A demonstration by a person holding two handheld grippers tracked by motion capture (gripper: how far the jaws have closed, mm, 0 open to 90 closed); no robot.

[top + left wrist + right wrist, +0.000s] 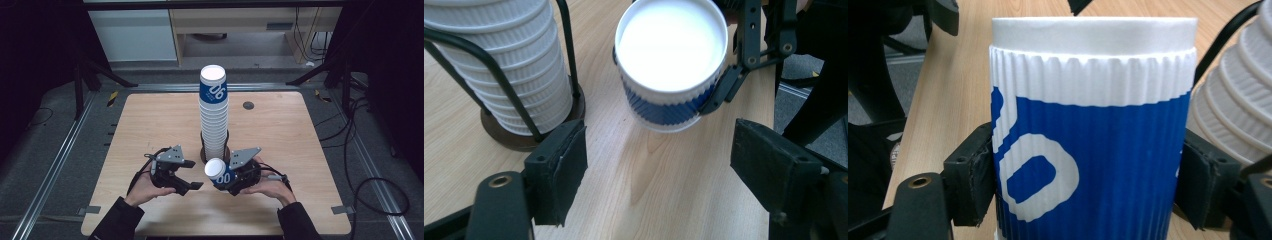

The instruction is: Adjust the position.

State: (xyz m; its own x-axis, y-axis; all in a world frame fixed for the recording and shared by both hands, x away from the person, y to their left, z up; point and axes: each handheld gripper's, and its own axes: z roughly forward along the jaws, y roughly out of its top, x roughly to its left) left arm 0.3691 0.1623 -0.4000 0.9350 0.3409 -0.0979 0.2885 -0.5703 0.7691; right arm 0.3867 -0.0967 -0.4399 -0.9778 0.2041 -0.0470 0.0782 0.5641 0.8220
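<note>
The right gripper point(223, 176) pinches one cup point(218, 171) across its ribbed wall, a pad pressed on each side, and holds it clear of the desk point(150, 125), just in front of the stack point(214, 112). The cup is inverted: its white flat base faces up and toward the left gripper point(192, 176), and its mouth points away. The left gripper hangs just beside it, jaws spread, with nothing between them. As a judgement, one cup is already separated from the stack and gripped; placement or handover of that cup is not yet done, and the tall stack in its wire holder point(499, 82) is left to work through. The cup is paper, with a white band near the base and a blue sleeve below it bearing white rounded lettering point(1035, 175). Fine vertical ribs cover the wall. The stack stands upright at the desk's middle, also base up.
</note>
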